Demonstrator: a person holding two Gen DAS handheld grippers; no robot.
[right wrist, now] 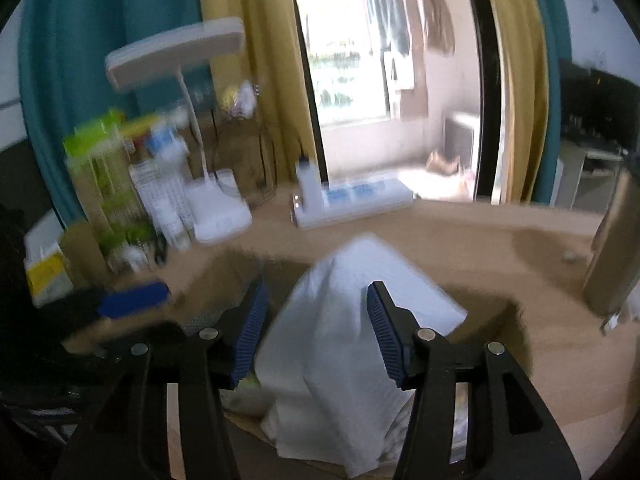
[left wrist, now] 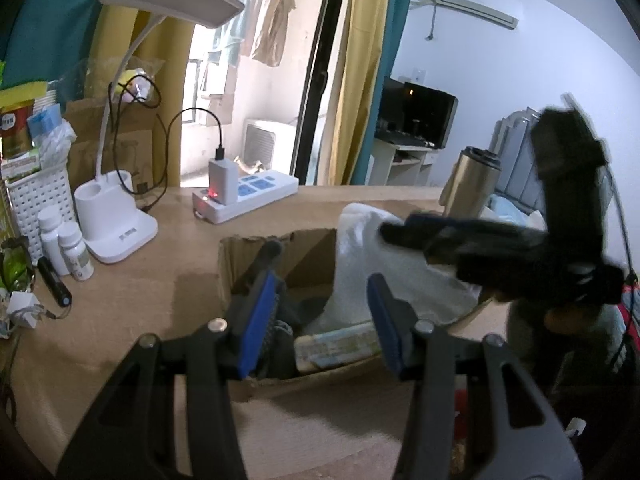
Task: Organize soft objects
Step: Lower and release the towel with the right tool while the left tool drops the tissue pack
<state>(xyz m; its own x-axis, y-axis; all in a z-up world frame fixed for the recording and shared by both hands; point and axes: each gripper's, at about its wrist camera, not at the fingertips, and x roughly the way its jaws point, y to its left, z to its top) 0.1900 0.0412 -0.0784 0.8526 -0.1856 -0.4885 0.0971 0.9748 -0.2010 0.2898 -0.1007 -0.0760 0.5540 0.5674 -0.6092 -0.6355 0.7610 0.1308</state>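
Observation:
An open cardboard box stands on the wooden desk. A white soft cloth leans over the box's right side; it also shows in the right wrist view, standing up out of the box. My left gripper is open above the box, with a wrapped pack and dark items below it. My right gripper is open with its pads either side of the cloth, not pressing it. The right gripper also shows blurred at the cloth's top in the left wrist view.
A white desk lamp, a power strip with a charger, two pill bottles, a white basket and a black pen stand at the left. A metal flask stands right of the box.

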